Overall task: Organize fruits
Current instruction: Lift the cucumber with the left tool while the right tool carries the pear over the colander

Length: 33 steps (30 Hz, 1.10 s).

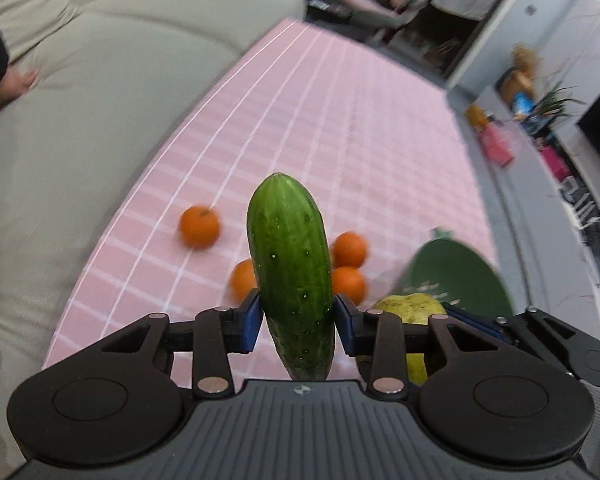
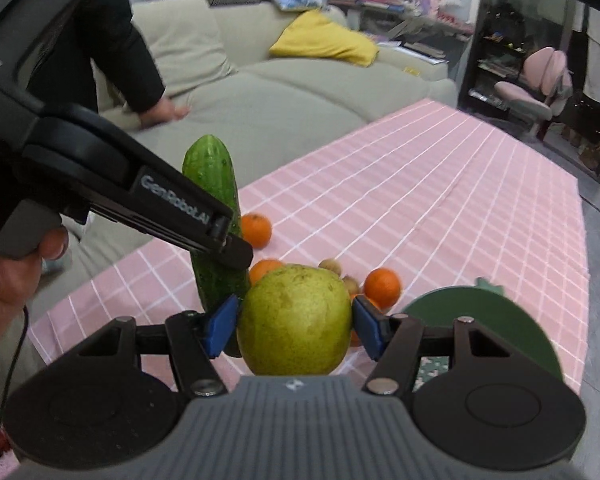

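A green cucumber point(image 1: 290, 264) stands upright between the blue pads of my left gripper point(image 1: 296, 320), which is shut on it above the pink checked tablecloth point(image 1: 320, 128). My right gripper point(image 2: 296, 328) is shut on a yellow-green pear point(image 2: 294, 320), pads pressed on both its sides. In the right wrist view the cucumber point(image 2: 216, 184) rises just left of the pear, with a left finger point(image 2: 236, 250) across it. Several oranges point(image 1: 199, 226) point(image 2: 382, 282) and small brown fruits point(image 2: 331, 267) lie on the cloth below. A dark green plate point(image 2: 480, 320) point(image 1: 460, 276) sits to the right.
A beige sofa point(image 2: 260, 92) with a yellow cushion point(image 2: 324, 38) runs along the table's left side, and a person's hand point(image 2: 162, 114) rests on it. A pink chair point(image 2: 540, 84) stands beyond the far end. The table's right edge point(image 2: 584, 240) drops to grey floor.
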### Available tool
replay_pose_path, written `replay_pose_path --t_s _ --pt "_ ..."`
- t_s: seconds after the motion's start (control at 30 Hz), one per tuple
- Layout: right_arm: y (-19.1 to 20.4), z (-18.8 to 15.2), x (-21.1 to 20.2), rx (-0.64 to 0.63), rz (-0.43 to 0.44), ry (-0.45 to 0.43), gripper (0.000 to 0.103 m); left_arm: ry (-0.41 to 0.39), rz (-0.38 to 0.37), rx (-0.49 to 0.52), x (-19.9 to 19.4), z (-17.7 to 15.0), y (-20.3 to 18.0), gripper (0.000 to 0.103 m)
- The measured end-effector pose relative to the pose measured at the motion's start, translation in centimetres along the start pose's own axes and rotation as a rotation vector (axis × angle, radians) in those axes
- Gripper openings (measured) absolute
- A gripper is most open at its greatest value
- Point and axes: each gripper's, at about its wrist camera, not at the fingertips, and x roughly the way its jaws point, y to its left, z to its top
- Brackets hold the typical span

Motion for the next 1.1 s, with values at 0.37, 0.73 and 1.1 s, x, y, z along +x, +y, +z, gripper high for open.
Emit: replay_pose_path --t_s 0.37,0.73,1.1 --pt "-7.1 0.4 -4.7 0.058 -0.114 -0.007 0.060 -0.039 -0.187 0.120 0.6 2.0 -6.6 0.043" --pt "-12.8 -3.1 0.2 -0.012 -0.105 0.241 0.060 0.165 -0.225 0.208 9.1 0.6 -10.8 0.042" --pt "-14.7 -4.5 5.5 -0.115 -0.004 0.395 0.060 0.305 -0.138 0.301 14.4 -1.0 -13.6 0.042"
